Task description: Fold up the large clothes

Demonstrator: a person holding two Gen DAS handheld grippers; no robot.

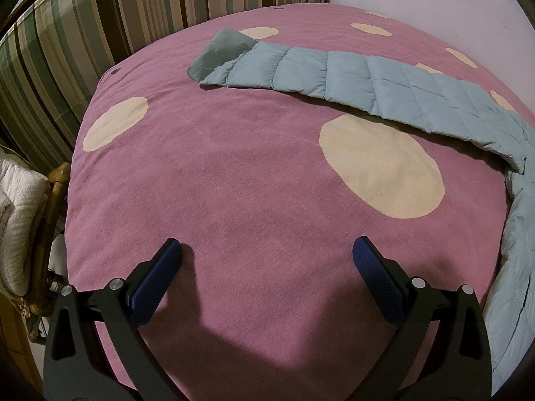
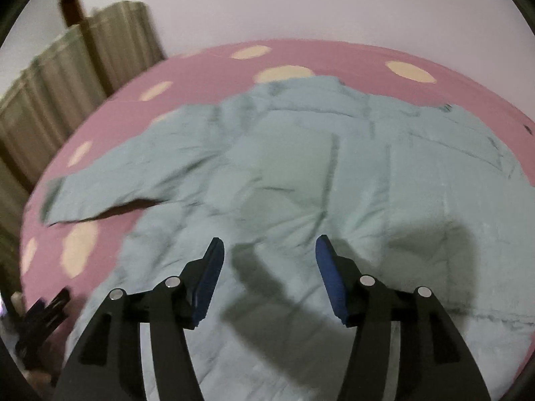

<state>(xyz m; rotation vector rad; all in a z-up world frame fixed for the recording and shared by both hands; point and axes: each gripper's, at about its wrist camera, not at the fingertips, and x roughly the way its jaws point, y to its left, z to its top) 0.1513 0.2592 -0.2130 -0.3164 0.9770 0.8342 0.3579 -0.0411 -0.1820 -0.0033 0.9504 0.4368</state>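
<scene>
A light blue quilted puffer jacket lies spread flat on a pink bed cover with cream dots. In the left wrist view its sleeve stretches across the far side of the bed, ending in a grey cuff, and the body runs off the right edge. My left gripper is open and empty above bare cover, well short of the sleeve. My right gripper is open and empty, hovering over the jacket's body. The right wrist view is blurred.
Striped curtains hang beyond the bed's far left side. A wicker chair with white quilted fabric stands at the bed's left edge. A pale wall runs behind the bed. The left gripper shows at the lower left of the right wrist view.
</scene>
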